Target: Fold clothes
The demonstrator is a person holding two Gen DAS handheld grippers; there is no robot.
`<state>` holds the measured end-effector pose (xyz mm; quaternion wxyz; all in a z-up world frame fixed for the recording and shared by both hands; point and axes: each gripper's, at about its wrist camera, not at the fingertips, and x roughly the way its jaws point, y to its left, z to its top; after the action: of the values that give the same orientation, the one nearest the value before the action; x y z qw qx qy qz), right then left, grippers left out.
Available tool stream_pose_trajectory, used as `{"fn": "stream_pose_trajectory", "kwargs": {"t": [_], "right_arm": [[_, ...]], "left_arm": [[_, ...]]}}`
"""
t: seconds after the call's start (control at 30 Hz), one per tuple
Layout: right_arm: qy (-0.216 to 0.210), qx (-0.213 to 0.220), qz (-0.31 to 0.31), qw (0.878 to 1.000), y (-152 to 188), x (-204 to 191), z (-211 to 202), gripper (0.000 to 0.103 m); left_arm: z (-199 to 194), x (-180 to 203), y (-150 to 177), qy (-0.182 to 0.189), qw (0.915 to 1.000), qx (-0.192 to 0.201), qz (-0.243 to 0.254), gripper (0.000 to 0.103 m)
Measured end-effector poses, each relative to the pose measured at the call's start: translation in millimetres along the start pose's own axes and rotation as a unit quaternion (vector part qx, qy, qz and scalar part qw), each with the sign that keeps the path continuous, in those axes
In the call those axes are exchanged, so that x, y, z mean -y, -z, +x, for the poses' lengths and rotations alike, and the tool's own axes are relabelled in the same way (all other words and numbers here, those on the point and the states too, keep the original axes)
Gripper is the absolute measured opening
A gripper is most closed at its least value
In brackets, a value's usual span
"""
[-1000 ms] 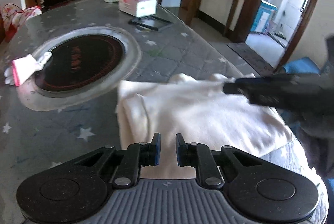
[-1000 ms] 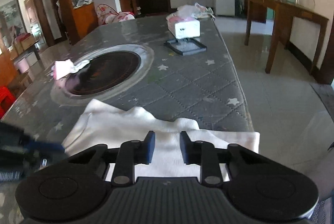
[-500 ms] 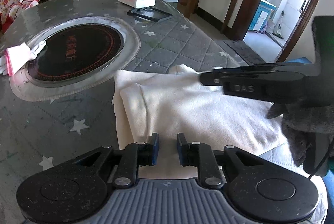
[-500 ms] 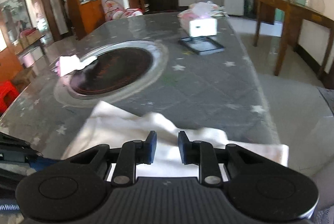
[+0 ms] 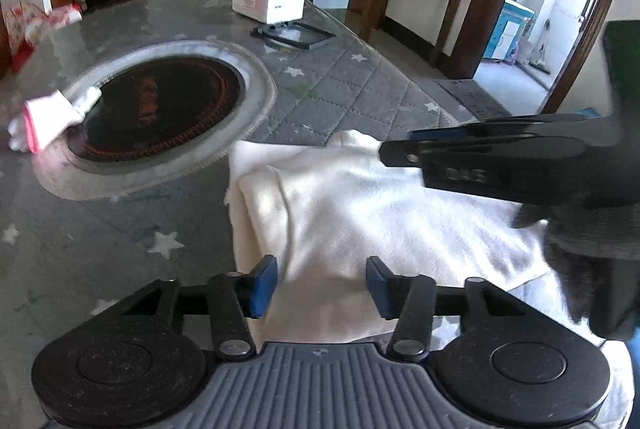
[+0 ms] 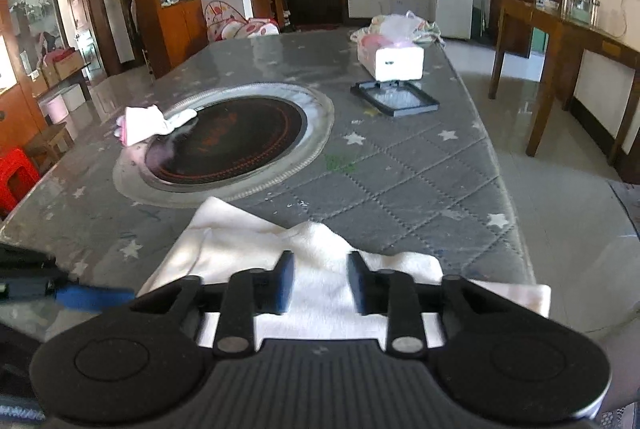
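Fingers of the left gripper [image 5: 320, 285] and right gripper [image 6: 319, 283]: both pairs spread apart, holding nothing, poised over the folded cream garment [image 5: 360, 213] lying directly beneath and ahead of them on the grey quilted table [image 6: 420, 181].

Light: daylight from doorway [image 5: 560, 29] at right, bright | Glare: sheen on bench [image 6: 280, 57] top and floor | Shadows: soft, dappled on white cloth [image 5: 360, 205] | Blur: motion smear on right gripper [image 5: 500, 161] | Distortion: fisheye, dark vignetted corners
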<state>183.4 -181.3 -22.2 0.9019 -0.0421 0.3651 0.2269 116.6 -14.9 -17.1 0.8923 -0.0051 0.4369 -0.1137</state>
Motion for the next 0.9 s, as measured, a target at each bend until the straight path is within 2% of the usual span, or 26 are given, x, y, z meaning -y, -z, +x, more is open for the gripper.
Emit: {"fn": "stream_pose_trajectory", "kwargs": {"t": [0.07, 0.13, 0.17, 0.23, 0.3, 0.37, 0.47, 0.53, 0.73, 0.9], "right_arm": [[0.0, 0.006, -0.002, 1.0, 4, -2, -12, 0.047], [-0.002, 0.01, -0.005, 1.0, 11, -5, -25, 0.049], [-0.002, 0.01, -0.004, 1.0, 14, -7, -30, 0.055], [-0.001, 0.014, -0.005, 1.0, 21, -10, -41, 0.061], [0.0, 0.017, -0.006, 1.0, 27, -13, -48, 0.063], [0.003, 0.02, -0.003, 1.0, 34, -17, -58, 0.075], [0.01, 0.03, -0.002, 1.0, 41, -21, -70, 0.086], [0.018, 0.036, -0.003, 0.999, 48, -26, -79, 0.088], [0.027, 0.055, -0.003, 0.998, 63, -41, -100, 0.103], [0.034, 0.07, 0.001, 0.997, 74, -55, -116, 0.103]], "left_arm": [[-6, 0, 2, -0.002, 1.0, 0.001, -0.002, 0.061], [-13, 2, 6, -0.008, 1.0, 0.004, 0.002, 0.066], [-17, 3, 8, -0.012, 0.9999, 0.006, 0.005, 0.07], [-24, 4, 12, -0.018, 0.9997, 0.01, 0.01, 0.074], [-32, 5, 17, -0.023, 0.9995, 0.016, 0.013, 0.078], [-40, 5, 21, -0.028, 0.9993, 0.021, 0.015, 0.083], [-53, 5, 28, -0.036, 0.9987, 0.032, 0.019, 0.091], [-61, 6, 33, -0.042, 0.9981, 0.039, 0.024, 0.093], [-85, 3, 52, -0.052, 0.9965, 0.06, 0.026, 0.103], [-103, 0, 71, -0.054, 0.9953, 0.078, 0.02, 0.103]]}}
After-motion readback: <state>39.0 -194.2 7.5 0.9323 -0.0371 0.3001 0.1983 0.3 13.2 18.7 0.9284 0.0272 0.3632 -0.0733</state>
